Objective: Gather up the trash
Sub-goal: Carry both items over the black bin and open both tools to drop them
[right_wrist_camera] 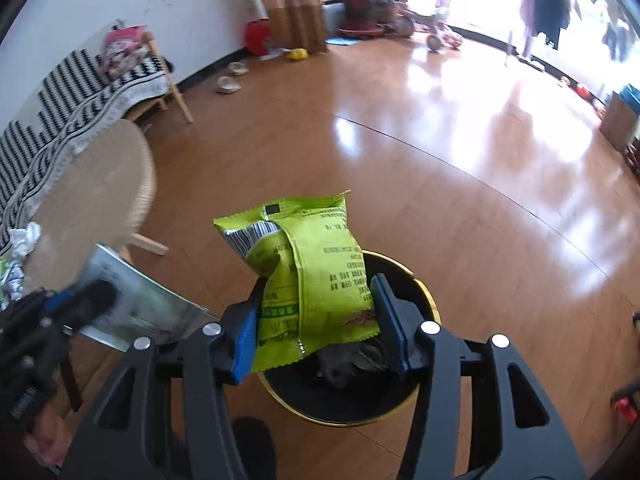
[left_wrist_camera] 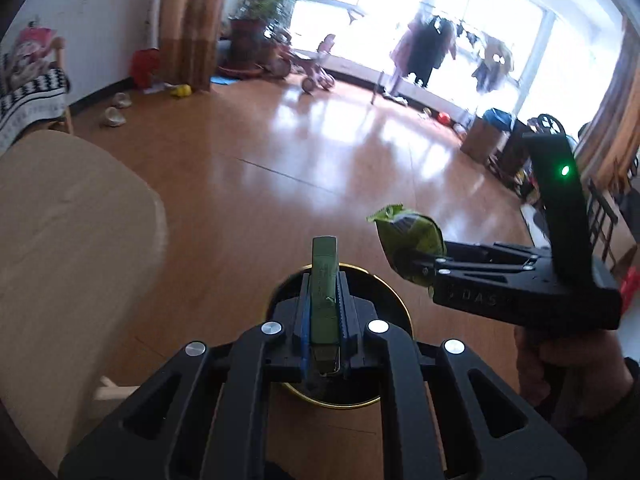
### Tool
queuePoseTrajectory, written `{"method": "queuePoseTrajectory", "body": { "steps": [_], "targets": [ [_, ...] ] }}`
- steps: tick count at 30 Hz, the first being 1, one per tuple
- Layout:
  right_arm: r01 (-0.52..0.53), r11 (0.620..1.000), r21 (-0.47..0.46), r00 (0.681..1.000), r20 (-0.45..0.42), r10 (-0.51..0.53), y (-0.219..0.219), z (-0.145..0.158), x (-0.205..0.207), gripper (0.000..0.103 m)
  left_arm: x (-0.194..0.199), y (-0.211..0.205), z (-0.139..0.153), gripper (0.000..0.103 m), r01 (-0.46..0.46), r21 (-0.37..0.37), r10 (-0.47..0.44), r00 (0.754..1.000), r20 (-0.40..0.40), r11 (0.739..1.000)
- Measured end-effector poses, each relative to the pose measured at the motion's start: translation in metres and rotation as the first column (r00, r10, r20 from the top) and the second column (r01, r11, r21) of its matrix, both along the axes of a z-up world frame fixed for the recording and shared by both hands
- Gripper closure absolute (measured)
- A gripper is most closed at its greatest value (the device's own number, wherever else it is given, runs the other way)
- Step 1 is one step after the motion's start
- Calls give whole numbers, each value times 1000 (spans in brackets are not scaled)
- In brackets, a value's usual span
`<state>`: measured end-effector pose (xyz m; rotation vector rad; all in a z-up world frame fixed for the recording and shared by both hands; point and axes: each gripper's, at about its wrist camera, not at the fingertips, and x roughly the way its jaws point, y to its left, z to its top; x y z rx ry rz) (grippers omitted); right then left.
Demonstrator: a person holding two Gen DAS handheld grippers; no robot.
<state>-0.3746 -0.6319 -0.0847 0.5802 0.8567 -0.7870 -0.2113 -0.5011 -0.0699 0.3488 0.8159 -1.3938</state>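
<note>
My left gripper [left_wrist_camera: 324, 280] is shut on a thin flat wrapper [left_wrist_camera: 323, 292], which looks green and edge-on in the left wrist view. In the right wrist view the same wrapper [right_wrist_camera: 140, 304] shows a silver foil face, with the left gripper [right_wrist_camera: 92, 296] blurred at the left edge. My right gripper [right_wrist_camera: 320, 284] is shut on a lime-green snack bag [right_wrist_camera: 312, 272], its blue pads [right_wrist_camera: 246, 332] pressing both sides. The left wrist view shows that bag [left_wrist_camera: 412, 240] at the right gripper's [left_wrist_camera: 424, 264] tip. A black bin with a gold rim [right_wrist_camera: 360, 404] stands on the floor beneath both grippers, dark trash inside; its rim [left_wrist_camera: 352, 403] also shows under the left fingers.
A round light-wood table [right_wrist_camera: 92, 184] stands to the left with crumpled paper [right_wrist_camera: 24, 236] on it. Behind it is a bench with a striped cloth [right_wrist_camera: 80, 88]. The shiny wood floor [right_wrist_camera: 440, 160] stretches beyond to a tricycle [right_wrist_camera: 436, 36], potted plants and a clothes rack.
</note>
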Motion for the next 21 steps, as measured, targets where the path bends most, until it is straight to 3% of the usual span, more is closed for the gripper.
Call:
{"method": "queuePoseTrajectory", "body": {
  "steps": [6,21],
  "targets": [
    [39,999,14,999,-30,-39,-16,-17,-17,51,-23,-29,-37,93,72,67,-74,997,19,995],
    [46,998,30,998,-34,-45,-29,-20,-16,51,-20,-56,-50,89,96,110,-97,995,1,989]
  ]
}}
